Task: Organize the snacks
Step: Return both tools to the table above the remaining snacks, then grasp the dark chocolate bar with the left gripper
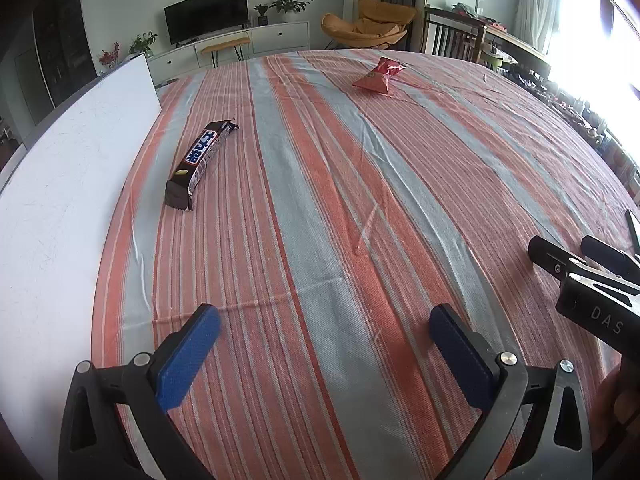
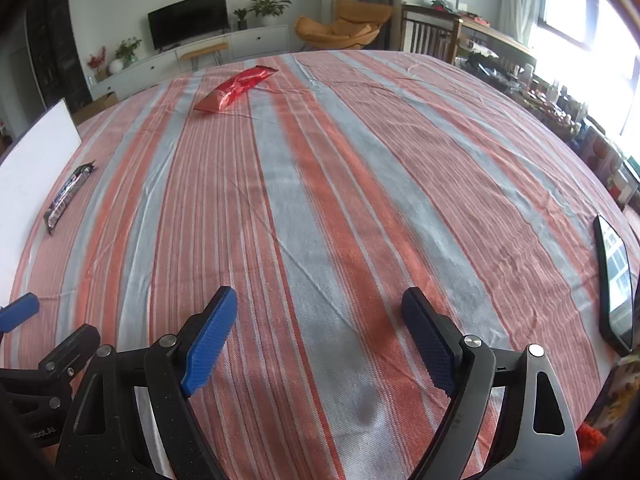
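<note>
A dark chocolate bar (image 1: 199, 160) lies on the striped tablecloth (image 1: 320, 220) at the left, close to a white board (image 1: 68, 184). A red snack packet (image 1: 378, 76) lies far off near the table's back edge. My left gripper (image 1: 324, 320) hovers open over the near cloth, nothing between its blue pads. In the right wrist view the red packet (image 2: 236, 88) lies far ahead to the left and the chocolate bar (image 2: 68, 196) sits at the left edge. My right gripper (image 2: 320, 304) is open and empty, low over the cloth.
A phone (image 2: 616, 284) lies on the cloth at the right edge. The white board (image 2: 36, 160) covers the table's left side. Beyond the table stand a TV cabinet (image 1: 240, 40), an orange chair (image 1: 368, 28) and cluttered shelves (image 2: 560, 112) by the window.
</note>
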Tool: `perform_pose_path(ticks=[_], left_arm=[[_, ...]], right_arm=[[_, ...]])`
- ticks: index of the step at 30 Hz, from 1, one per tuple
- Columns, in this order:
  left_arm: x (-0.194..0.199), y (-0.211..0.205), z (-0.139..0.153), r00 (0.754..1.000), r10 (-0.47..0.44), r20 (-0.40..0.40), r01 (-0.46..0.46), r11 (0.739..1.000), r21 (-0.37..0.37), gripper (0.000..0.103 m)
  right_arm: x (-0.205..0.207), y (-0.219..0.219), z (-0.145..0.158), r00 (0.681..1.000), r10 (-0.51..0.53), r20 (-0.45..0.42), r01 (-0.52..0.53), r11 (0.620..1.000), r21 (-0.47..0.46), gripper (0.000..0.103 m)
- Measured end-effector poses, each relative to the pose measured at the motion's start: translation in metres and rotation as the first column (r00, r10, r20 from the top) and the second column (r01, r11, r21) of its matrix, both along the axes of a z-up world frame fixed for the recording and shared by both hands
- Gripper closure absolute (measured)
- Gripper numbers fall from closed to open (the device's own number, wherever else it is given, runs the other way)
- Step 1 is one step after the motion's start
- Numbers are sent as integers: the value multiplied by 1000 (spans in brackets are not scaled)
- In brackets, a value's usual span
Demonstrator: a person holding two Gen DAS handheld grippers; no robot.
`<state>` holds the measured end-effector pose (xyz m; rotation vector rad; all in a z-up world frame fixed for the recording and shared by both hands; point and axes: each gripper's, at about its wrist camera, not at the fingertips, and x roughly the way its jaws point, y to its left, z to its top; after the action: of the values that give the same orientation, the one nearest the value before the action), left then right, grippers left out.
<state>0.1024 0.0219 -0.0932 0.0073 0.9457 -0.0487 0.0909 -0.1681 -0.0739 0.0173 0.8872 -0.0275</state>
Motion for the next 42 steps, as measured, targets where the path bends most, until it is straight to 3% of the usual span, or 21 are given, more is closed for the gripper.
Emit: perform_pose_path(ticks=[27,30,36,42], left_arm=[[1,1,1,1000,-4,-23,5,1000,9,0],[8,1,9,996,-16,-91,19,999,34,0],[34,5,58,1000,16,19,-19,981,193,0],[46,10,68,998,21,57,-36,961,274,0]], right_arm=[[0,-1,1,1000,-1,1,1,1000,1,15],[-1,-1,1,1000,0,1,0,1000,1,15],[-1,-1,1,1000,0,1,0,1000,1,15],[-1,-2,1,1000,-1,1,1,1000,2,15]])
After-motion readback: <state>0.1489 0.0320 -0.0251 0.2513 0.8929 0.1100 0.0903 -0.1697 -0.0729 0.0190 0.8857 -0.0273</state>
